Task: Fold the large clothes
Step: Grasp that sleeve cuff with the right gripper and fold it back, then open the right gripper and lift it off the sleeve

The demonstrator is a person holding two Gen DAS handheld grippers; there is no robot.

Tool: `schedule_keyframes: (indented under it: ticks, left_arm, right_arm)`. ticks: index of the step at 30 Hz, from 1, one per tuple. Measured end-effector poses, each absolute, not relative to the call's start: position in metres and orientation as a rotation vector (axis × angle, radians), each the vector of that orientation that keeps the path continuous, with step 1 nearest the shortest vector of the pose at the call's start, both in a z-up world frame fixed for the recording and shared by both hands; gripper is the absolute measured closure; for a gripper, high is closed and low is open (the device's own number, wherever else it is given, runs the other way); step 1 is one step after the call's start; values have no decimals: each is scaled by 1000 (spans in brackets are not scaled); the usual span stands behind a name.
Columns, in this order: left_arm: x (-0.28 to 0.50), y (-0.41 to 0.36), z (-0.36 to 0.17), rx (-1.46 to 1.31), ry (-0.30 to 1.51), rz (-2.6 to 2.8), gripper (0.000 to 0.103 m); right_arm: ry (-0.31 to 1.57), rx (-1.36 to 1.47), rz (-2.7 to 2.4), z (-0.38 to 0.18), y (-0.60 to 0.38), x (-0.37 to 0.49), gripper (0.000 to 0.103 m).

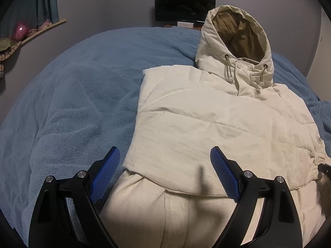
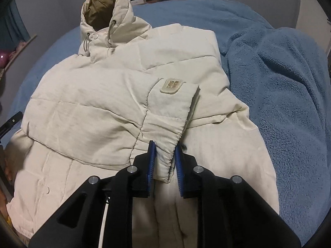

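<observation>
- The cream hooded jacket (image 2: pixel 86 103) lies front-up on the bed (image 1: pixel 72 95), which is covered with a blue fleece blanket (image 2: pixel 279 82). The hood (image 1: pixel 233 33) points towards the far wall.
- One sleeve (image 2: pixel 165 124) is folded across the chest, and its elastic cuff (image 2: pixel 167 157) ends near the lower edge.
- The right gripper (image 2: pixel 164 161) has its jaws nearly closed around that gathered cuff. The cloth sits between the blue pads and appears lightly pinched, though I cannot be sure how firm the bite is.
- The left gripper (image 1: pixel 165 173) hovers over the near left part of the jacket. Its jaws are spread wide and hold nothing.
- Handling, as I judge it: the jacket looks padded and quilted, so it is probably soft, bulky and springy rather than heavy. Folds will likely puff back open unless pressed flat.
- The shell fabric looks smooth, so a thin pinch may slip; the elastic cuff gives a thicker bite.
- Good places to hold seem to be the cuff, the hem corners and the shoulder seams, where the layers are stitched together.
- The drawcords (image 1: pixel 228 68) and the sleeve patch (image 2: pixel 172 84) are poor places to hold.
- Lifting by one point would let the rest sag and drag on the fleece, so two grips well apart should serve better.
</observation>
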State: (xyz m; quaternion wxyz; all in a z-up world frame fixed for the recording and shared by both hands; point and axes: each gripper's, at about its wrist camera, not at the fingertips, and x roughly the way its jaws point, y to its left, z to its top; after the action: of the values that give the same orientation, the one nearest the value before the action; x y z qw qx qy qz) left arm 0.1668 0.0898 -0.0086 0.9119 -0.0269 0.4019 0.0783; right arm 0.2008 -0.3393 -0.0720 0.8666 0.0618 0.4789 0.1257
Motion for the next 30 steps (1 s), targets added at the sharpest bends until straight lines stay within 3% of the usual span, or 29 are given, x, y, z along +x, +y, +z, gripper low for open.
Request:
schedule_keyframes:
  ticks: [1,2,3,10,11,19,30]
  left_arm:
    - [166,89,-9,-53,832,156,17]
    - [166,89,-9,-52,835,153,17]
    - [165,89,-9,-56,842,148,17]
    - [179,83,22,15,899,20,17]
    - [181,83,28,36,892,18,12]
    - [232,81,64,10,851,-46,7]
    - [283,71,-34,31,1010,-69,7]
  right_arm:
    - [996,116,257,-69,-338,199,72]
    - [990,106,256,-68,-337,198,57]
    - [978,93,259,-65,-336,195,49]
    - [863,-37,278,-15,-334,192,36]
    - [842,-47,276,-8,-335,195,32]
    - [771,-40,317,31,-316,253,28]
    - [963,-61,346,-61,-277,308,28]
